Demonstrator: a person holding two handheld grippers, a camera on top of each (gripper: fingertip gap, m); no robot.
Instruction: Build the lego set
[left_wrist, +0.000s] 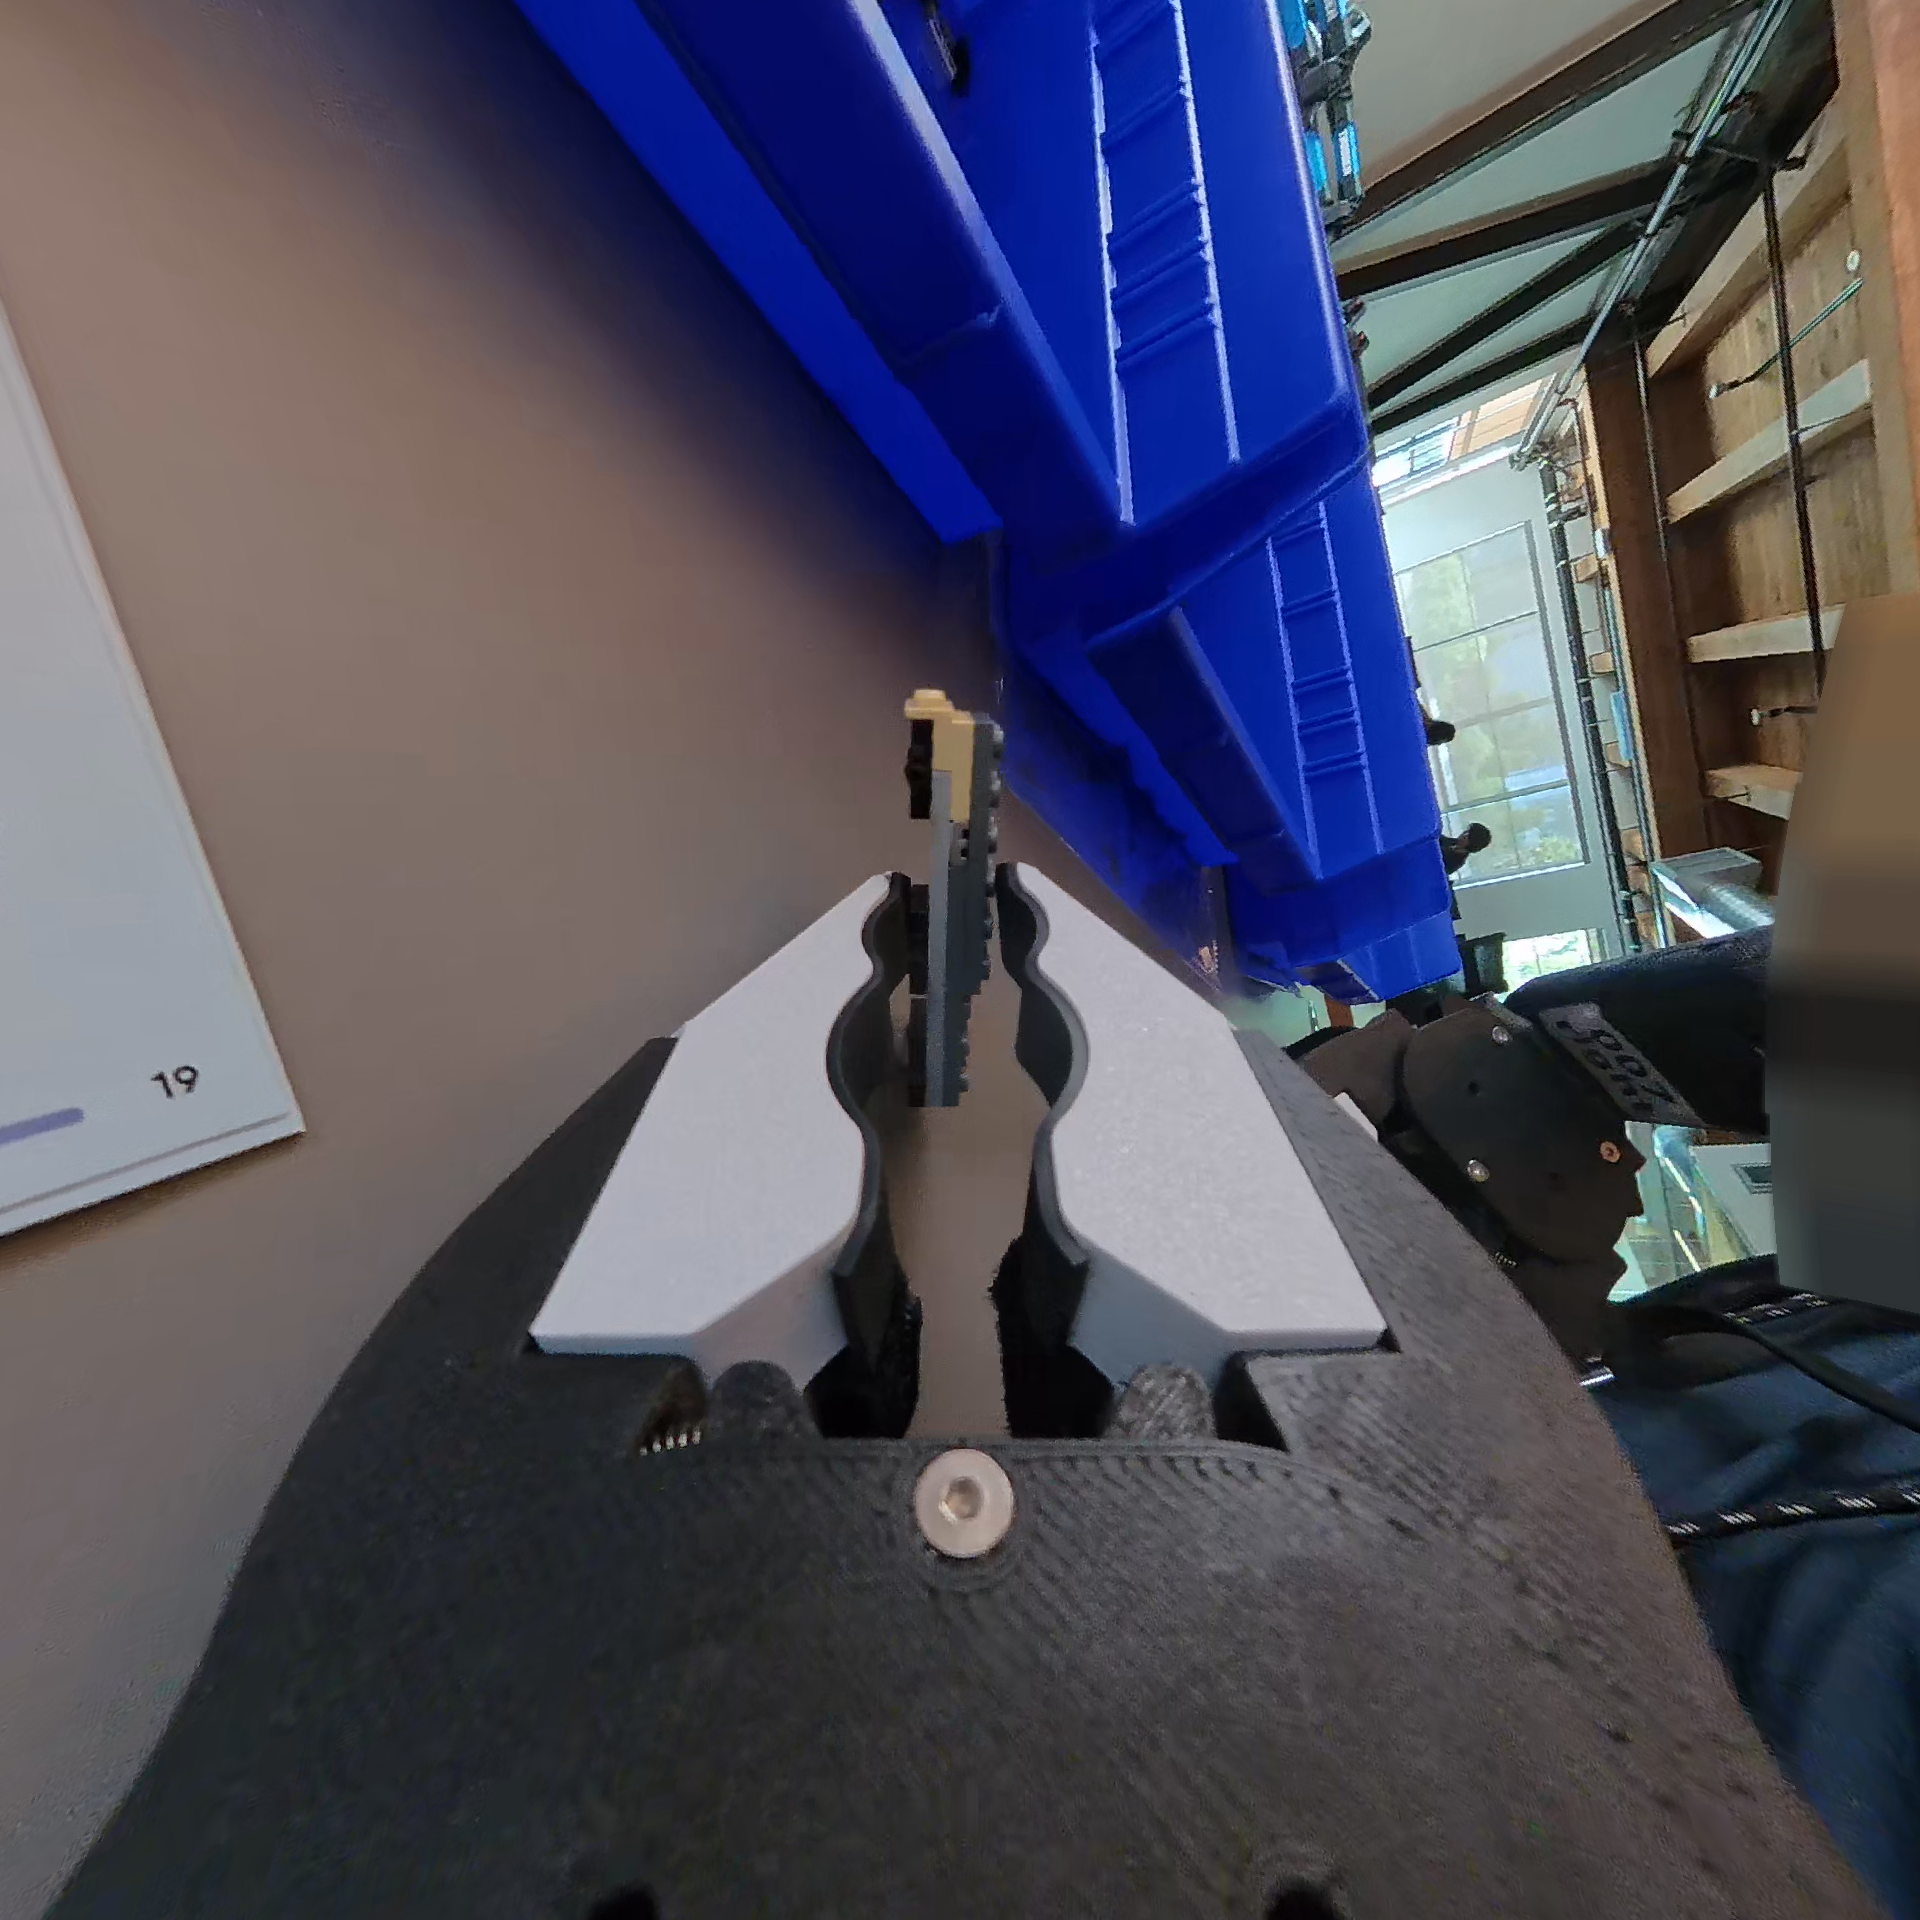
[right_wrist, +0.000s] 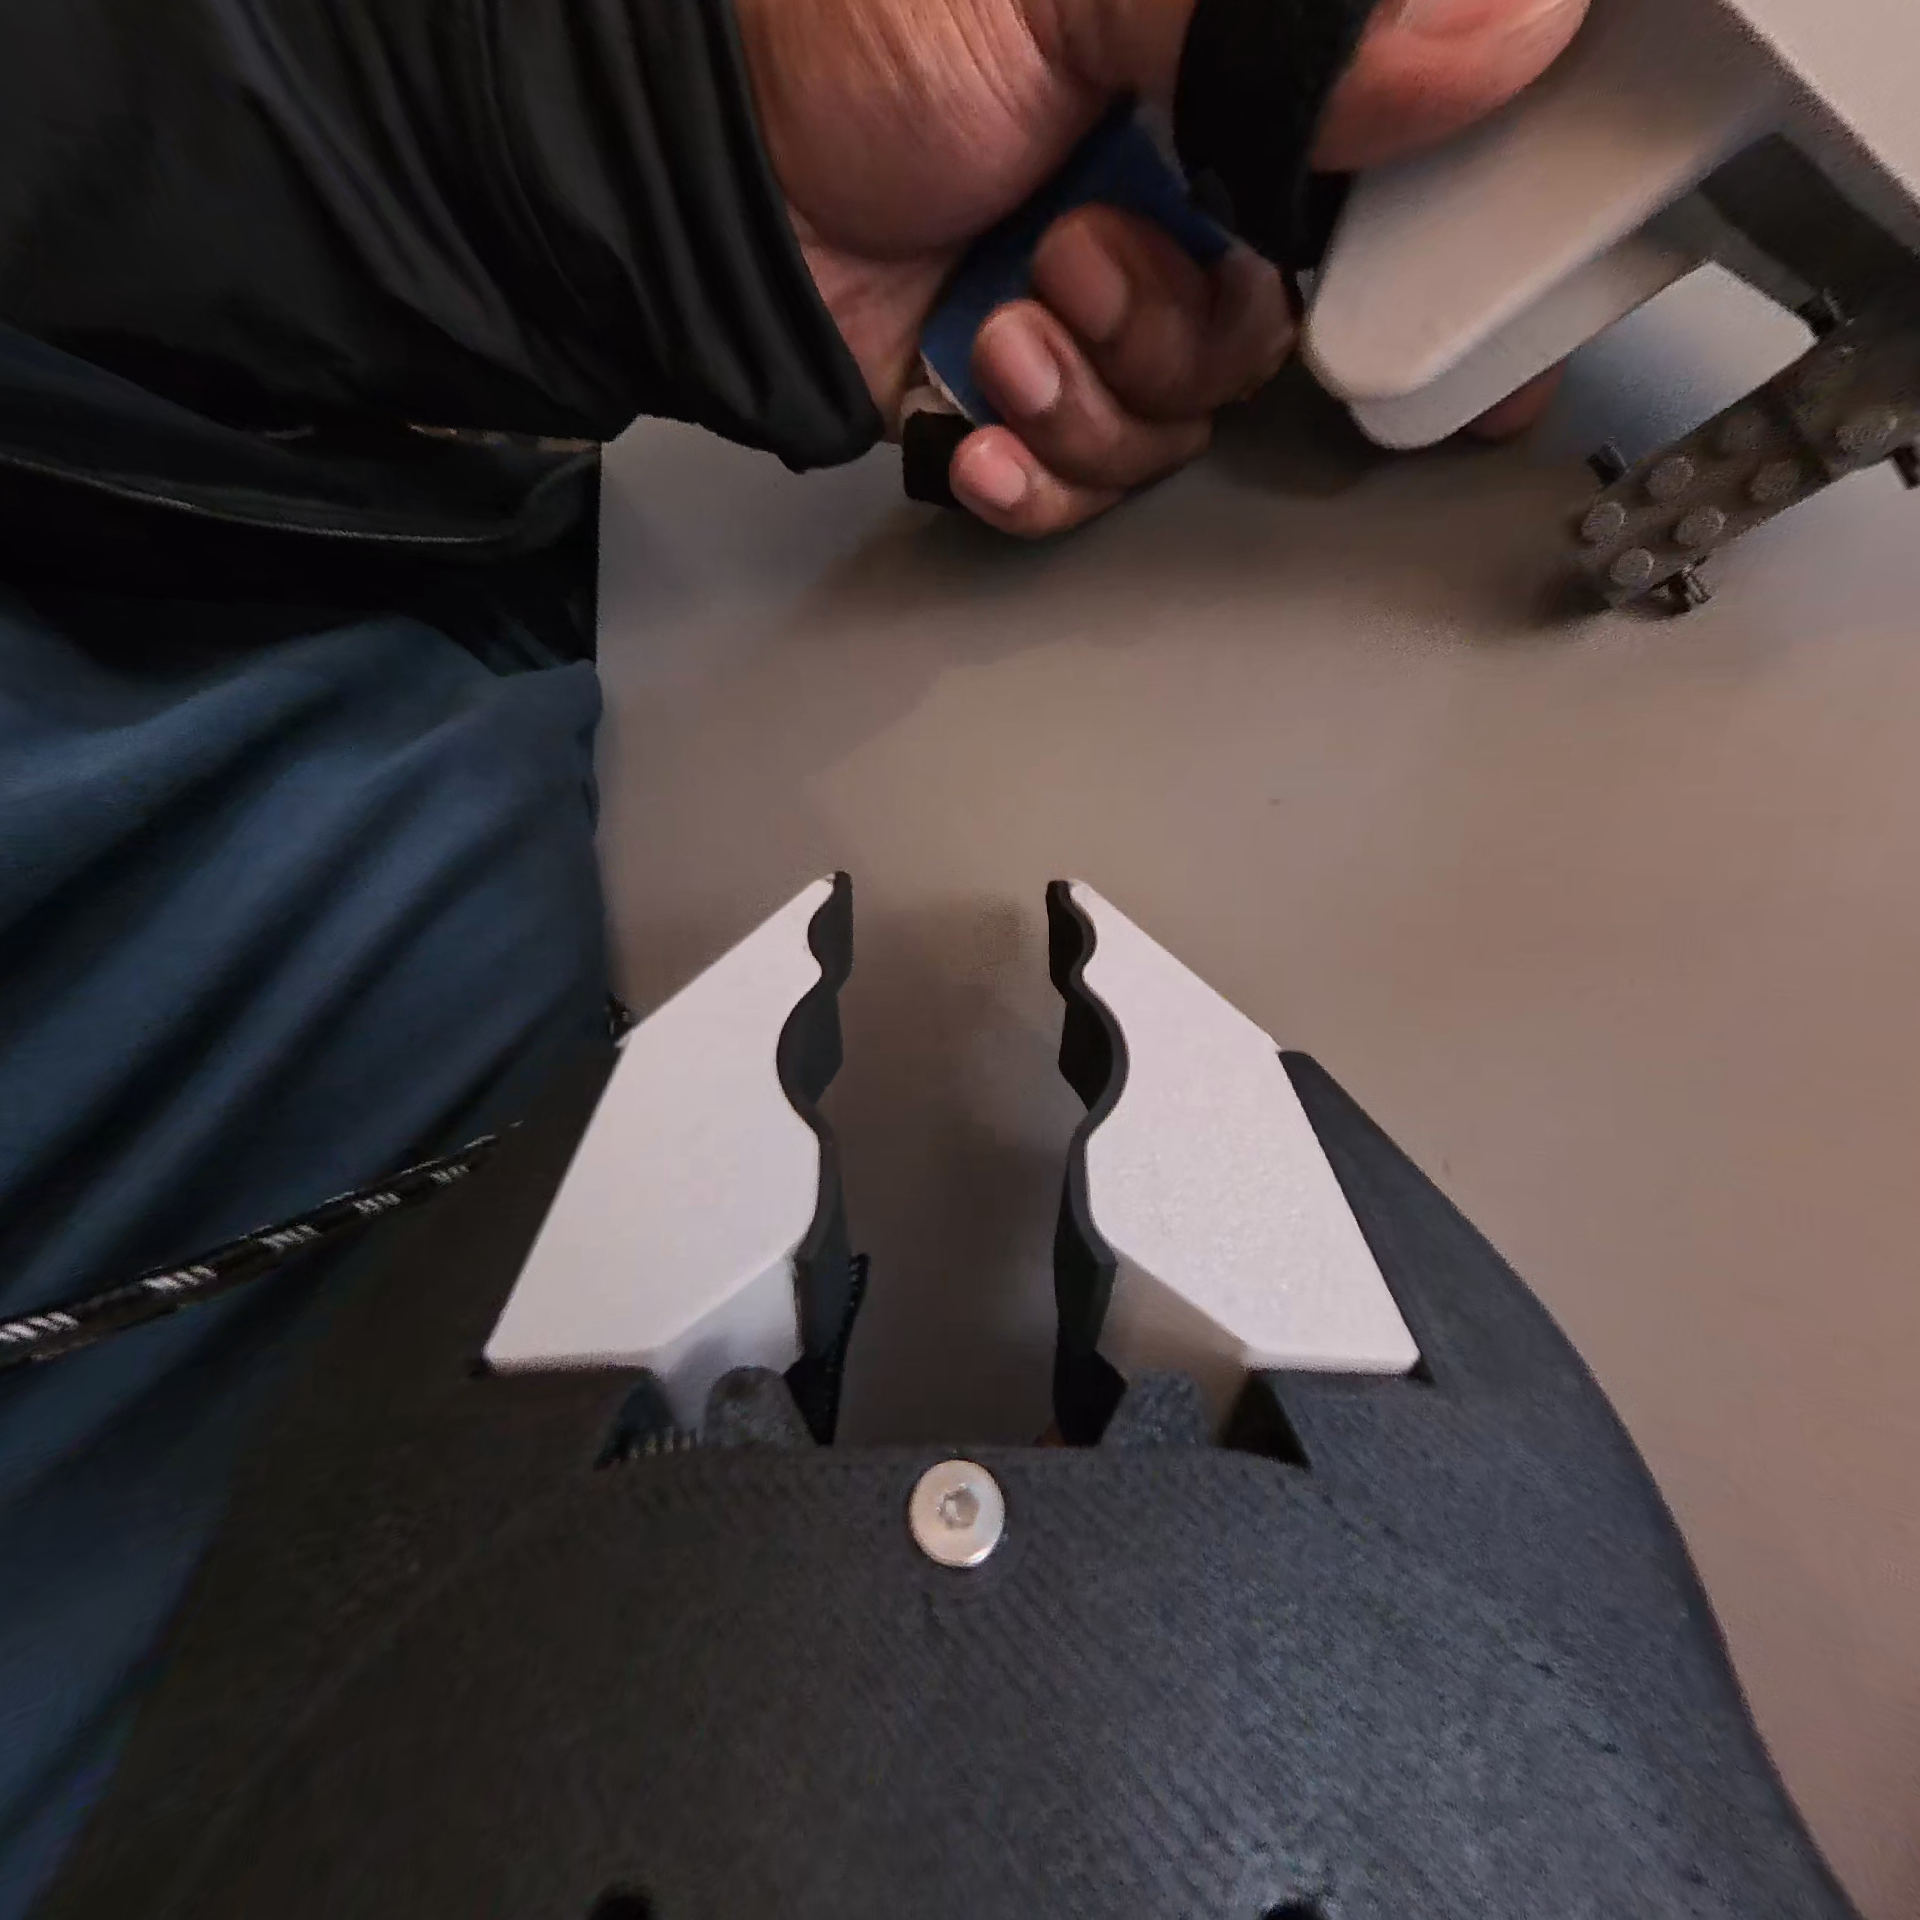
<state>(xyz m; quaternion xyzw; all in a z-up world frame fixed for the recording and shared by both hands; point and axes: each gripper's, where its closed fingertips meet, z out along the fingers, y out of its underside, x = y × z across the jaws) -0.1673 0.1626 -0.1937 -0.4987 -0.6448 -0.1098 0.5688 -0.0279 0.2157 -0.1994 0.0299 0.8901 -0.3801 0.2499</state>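
In the left wrist view my left gripper (left_wrist: 943, 883) is shut on a flat grey lego assembly (left_wrist: 961, 935) held edge-on, with tan and black pieces at its far end. The same assembly (right_wrist: 1725, 488) shows in the right wrist view at the upper right, its studded grey plate held by the left gripper's pale fingers (right_wrist: 1455, 343) just above the table. My right gripper (right_wrist: 948, 883) is open and empty over the bare grey table (right_wrist: 1247, 779), well short of the assembly.
Blue storage bins (left_wrist: 1195, 416) line the far side of the table. An instruction booklet page (left_wrist: 104, 831) lies at the left. A person's hand (right_wrist: 1039, 260), dark sleeve and blue trousers (right_wrist: 260, 831) fill the left side, and a braided cable (right_wrist: 260, 1247) crosses there. The left gripper's tips are roughly 15 centimeters from the right gripper's.
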